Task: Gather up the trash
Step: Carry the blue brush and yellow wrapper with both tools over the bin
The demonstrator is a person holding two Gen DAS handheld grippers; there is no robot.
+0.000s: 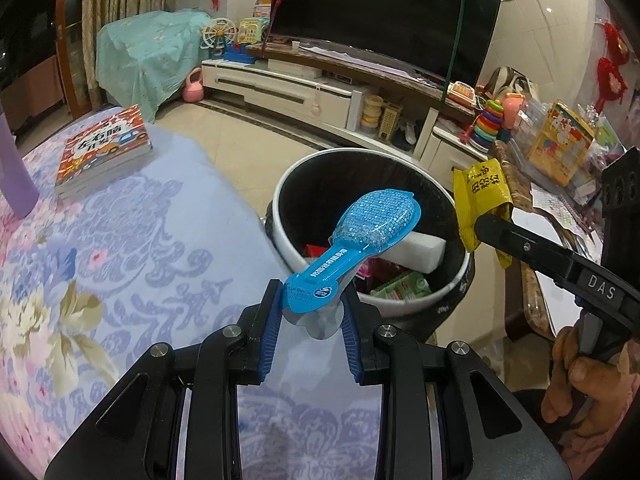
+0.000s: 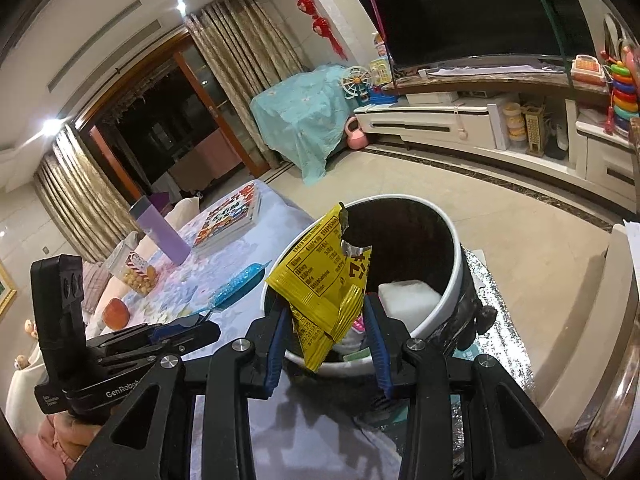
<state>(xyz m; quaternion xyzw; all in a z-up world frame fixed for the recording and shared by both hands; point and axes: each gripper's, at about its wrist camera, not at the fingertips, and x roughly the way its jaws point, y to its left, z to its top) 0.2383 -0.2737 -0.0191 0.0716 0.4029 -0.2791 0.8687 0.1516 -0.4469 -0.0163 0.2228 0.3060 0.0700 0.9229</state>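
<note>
Over the near rim of the trash bin (image 1: 400, 304), the left gripper (image 1: 313, 312) is clamped on the flat handle end of a blue spoon-shaped packet (image 1: 360, 236), whose bubbled head reaches out above the bin's opening. Small print runs along the packet's handle and a round logo sits near the pads, but neither can be read. Right of the bin, the right gripper (image 2: 326, 334) pinches a torn yellow wrapper (image 2: 320, 276) between its blue pads, holding it above the bin's near edge. The wrapper's back carries a black-printed table; its front shows bold Chinese characters in the left wrist view (image 1: 482, 204). "DAS" is printed on the right gripper's body, and "GenRobot" shows on the left gripper's side in the right wrist view. Inside the bin lie a white foam block (image 1: 416, 252) and coloured packaging. Left of the bin, on the flowered tablecloth (image 1: 120, 260), rests a stack of books (image 1: 104, 152) with a red Chinese-titled cover.
</note>
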